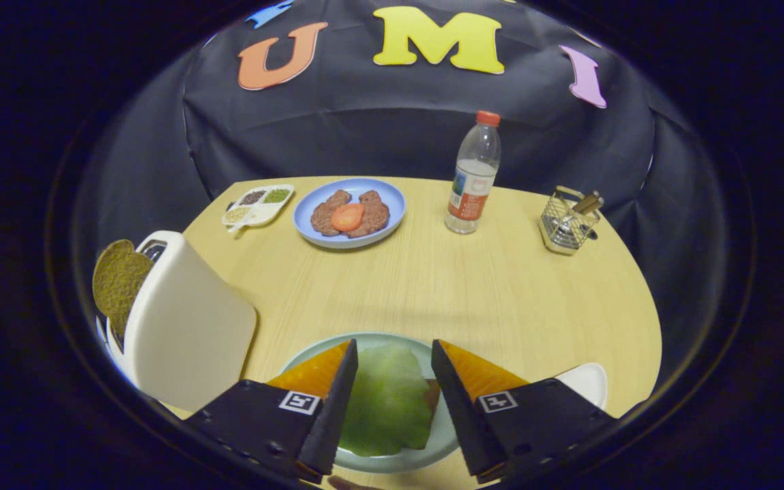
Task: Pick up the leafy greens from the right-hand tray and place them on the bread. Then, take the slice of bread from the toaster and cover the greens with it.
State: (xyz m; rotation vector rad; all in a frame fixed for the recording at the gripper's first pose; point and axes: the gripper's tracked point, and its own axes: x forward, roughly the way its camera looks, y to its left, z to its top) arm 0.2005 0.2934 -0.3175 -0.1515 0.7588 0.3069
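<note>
The tongs [394,361] stand wide apart with nothing gripped, hanging above a pale green plate [392,464] on the table [467,286]. Between the two tips lies the leafy greens [385,401], a light green leaf spread flat over a slice of bread [432,398], of which only a brown edge peeks out beside the leaf. So the first half of the task looks done, and the open tongs fit a leaf just let go. What the coming move turns on is the toaster [184,320]: taken from the plate, it stands close by on the left, nearer the left tip than the right, and a round brownish toaster slice [116,280] juts up out of its far side, on edge and tilted away from the plate. To grip it the tongs would probably have to swing left and rise, closing across the thin faces of the slice. Beyond the plate, well apart across the table, sit a blue plate [392,204] with meat patties and a tomato slice, a small divided dish [258,204] to its left, a water bottle [474,177] and a wire basket [567,224] to its right. A white tray [589,381] edges out just right of the pale green plate.
</note>
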